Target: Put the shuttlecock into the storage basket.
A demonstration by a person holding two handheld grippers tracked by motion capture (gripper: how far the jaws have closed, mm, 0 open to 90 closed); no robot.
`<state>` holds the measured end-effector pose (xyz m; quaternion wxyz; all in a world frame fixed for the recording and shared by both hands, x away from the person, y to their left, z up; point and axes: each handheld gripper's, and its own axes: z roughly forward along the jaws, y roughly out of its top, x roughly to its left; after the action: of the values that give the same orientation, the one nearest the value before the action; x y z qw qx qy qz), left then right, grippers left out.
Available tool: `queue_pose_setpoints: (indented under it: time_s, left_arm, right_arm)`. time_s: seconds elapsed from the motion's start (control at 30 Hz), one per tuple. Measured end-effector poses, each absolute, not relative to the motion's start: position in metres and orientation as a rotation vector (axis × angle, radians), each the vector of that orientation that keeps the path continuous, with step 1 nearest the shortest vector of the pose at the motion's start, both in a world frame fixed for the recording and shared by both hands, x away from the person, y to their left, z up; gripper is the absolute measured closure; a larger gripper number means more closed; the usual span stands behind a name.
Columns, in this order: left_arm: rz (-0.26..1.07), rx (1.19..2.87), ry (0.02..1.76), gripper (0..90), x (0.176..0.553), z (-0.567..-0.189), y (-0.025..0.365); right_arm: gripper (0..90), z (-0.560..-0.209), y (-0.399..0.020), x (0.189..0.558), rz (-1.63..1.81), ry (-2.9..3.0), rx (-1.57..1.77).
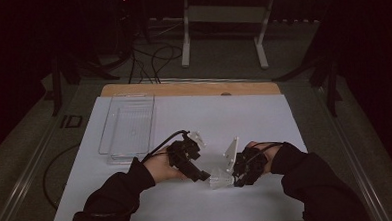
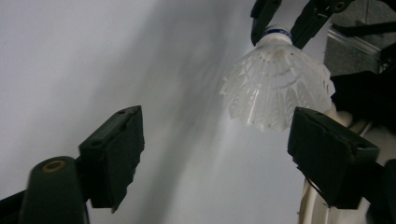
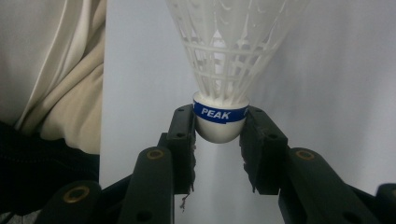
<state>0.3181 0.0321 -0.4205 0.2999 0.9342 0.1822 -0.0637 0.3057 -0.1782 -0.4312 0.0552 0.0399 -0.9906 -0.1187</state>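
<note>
The right gripper (image 3: pixel 218 140) already pinches the white plastic shuttlecock (image 3: pixel 219 122) by its cork, held just above the white table sheet (image 1: pixel 234 119) — the left gripper (image 2: pixel 215 154), jaws spread and empty, apparently awaits a handover, with the clear tray (image 1: pixel 129 126) unused.

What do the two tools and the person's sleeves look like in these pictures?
Both tools are black. The left tool has two blocky jaw pads on arms with brass-coloured pivot rings. The right tool has similar black jaws with small screw holes and the same rings. A black cable trails from the left tool, and a pale three-cornered plate stands on the right one. The sleeves are dark.
</note>
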Motion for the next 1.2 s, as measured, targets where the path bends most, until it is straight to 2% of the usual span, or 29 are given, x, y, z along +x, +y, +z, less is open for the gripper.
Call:
queue_pose_setpoints:
  time_s: [0.03,0.1,0.2,0.57,0.87,1.03,1.2]
  left_arm:
    - [-0.185,2.476,0.475,22.2,0.318,-0.420,0.031]
    - [-0.186,2.487,0.456,29.7,0.319,-0.421,0.030]
    - [-0.223,2.507,0.420,34.2,0.318,-0.424,0.025]
    - [-0.278,2.534,0.443,37.7,0.323,-0.434,0.014]
    - [-0.336,2.523,0.367,54.4,0.326,-0.439,0.005]
    - [-0.349,2.537,0.354,56.5,0.328,-0.443,0.001]
    - [-0.439,2.575,0.372,60.5,0.332,-0.450,-0.003]
  right_arm:
    - [66.0,-0.431,-0.178,0.306,-0.360,-3.007,0.121]
    - [66.0,-0.431,-0.179,0.305,-0.351,-3.005,0.112]
    - [66.0,-0.432,-0.179,0.305,-0.348,-3.001,0.131]
    - [66.0,-0.430,-0.177,0.301,-0.358,-2.999,0.161]
    - [66.0,-0.430,-0.177,0.301,-0.369,-2.998,0.205]
    - [66.0,-0.430,-0.177,0.300,-0.368,-3.001,0.202]
    - [66.0,-0.430,-0.177,0.300,-0.379,-3.000,0.228]
